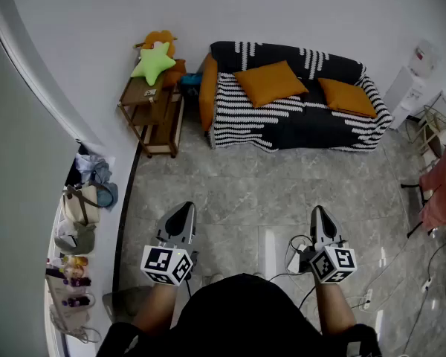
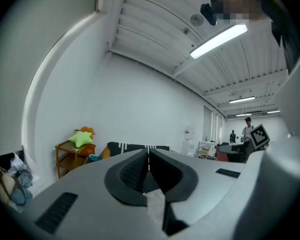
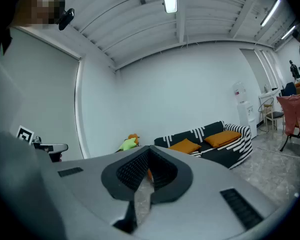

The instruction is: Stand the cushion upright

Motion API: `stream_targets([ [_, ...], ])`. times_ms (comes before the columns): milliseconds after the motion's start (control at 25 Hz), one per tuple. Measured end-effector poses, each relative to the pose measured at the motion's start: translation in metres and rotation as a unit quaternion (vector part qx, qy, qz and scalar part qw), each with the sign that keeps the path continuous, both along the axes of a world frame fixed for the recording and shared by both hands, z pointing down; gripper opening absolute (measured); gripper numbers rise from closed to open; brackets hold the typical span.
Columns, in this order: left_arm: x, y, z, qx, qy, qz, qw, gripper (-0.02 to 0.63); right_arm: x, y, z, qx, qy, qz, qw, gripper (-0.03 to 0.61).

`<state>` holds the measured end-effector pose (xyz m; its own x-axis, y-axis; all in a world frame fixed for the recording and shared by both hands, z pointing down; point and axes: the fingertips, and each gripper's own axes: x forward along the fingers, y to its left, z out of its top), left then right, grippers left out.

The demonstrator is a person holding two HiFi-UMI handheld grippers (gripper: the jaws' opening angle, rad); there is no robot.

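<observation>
Cushions are all on the black-and-white striped sofa (image 1: 245, 117) against the far wall. A square orange fabric cushion (image 1: 271, 82) lies flat at the middle of the seat. A second orange cushion (image 1: 347, 97) lies flat toward the sofa's right end, and a third orange cushion (image 1: 207, 88) seems to stand on edge at the left arm, though it is small at this range. The middle one is probably the cushion meant, but either flat one would fit the task.

Beside the sofa's left end, a low wooden shelf unit (image 1: 152, 117) carries a green star-shaped plush toy (image 1: 154, 62). A wide stretch of grey marbled floor (image 1: 230, 184) lies between the sofa and the person.

The left tool (image 1: 183, 211) and right tool (image 1: 319, 216) are held out level, well apart from the sofa. Each has its jaws pressed together with nothing between them.

The task looks unstarted, and the step in hand is the approach. Next the person would need to cross the floor and spread one tool's jaws. That tool would then pinch an edge of the flat cushion and tip it up against the backrest, with the other tool steadying it.
</observation>
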<state>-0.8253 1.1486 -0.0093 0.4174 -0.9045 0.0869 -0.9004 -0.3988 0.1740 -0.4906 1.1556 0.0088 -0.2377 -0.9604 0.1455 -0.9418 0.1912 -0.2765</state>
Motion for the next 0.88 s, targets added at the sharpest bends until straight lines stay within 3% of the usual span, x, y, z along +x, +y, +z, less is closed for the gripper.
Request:
stream_targets([
  [320, -0.012, 0.004, 0.006, -0.010, 0.013, 0.013, 0.9998, 0.023, -0.025, 0.004, 0.002, -0.006, 0.001, -0.006, 1.000, 0.028],
  [600, -0.018, 0.013, 0.004, -0.006, 0.001, 0.040, 0.9992, 0.023, -0.047, 0.013, 0.005, -0.006, -0.004, -0.006, 1.000, 0.028],
  [880, -0.034, 0.022, -0.005, 0.014, 0.010, 0.072, 0.9972, 0.026, -0.074, 0.023, -0.002, 0.023, -0.019, 0.009, 1.000, 0.032],
])
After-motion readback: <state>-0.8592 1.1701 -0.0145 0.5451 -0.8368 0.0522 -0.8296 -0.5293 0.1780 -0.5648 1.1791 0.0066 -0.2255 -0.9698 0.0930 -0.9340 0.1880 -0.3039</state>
